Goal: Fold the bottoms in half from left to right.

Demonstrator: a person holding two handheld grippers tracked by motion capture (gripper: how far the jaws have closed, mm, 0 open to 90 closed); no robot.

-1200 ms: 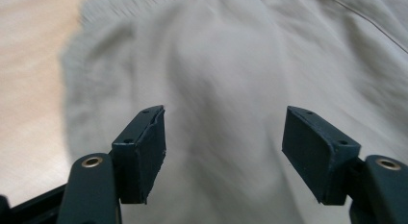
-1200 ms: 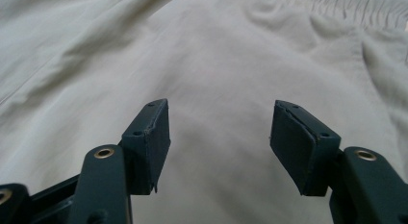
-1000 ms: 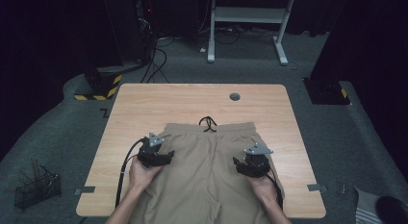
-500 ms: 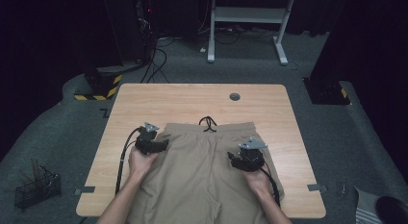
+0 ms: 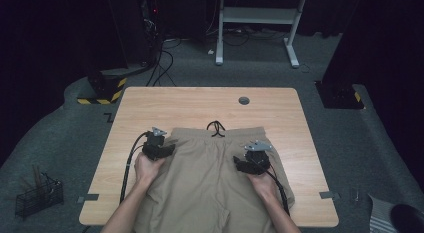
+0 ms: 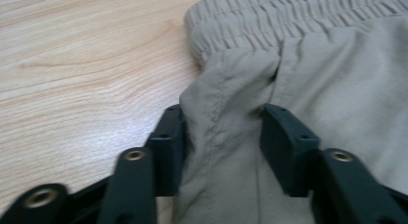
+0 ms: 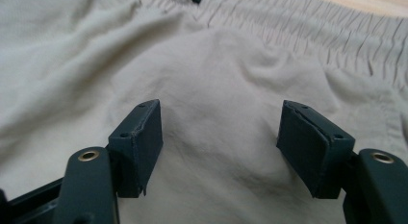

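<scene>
Here, shorts (image 6: pixel 308 89) fold between left hand-held gripper (image 6: pixel 221 137) jaws.

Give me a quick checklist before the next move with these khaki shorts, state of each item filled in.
1. Shorts flat on table: ok.
2. Left hand-held gripper at the shorts' side edge below the waistband, fabric fold between its jaws: ok.
3. Left jaws, just closing, clamped firmly on the fold: cannot tell.
4. Right hand-held gripper over the fabric: ok.
5. Right jaws gripping fabric: not ok, standing wide apart, just opened further.
6. Drawstring away from both grippers: ok.
</scene>
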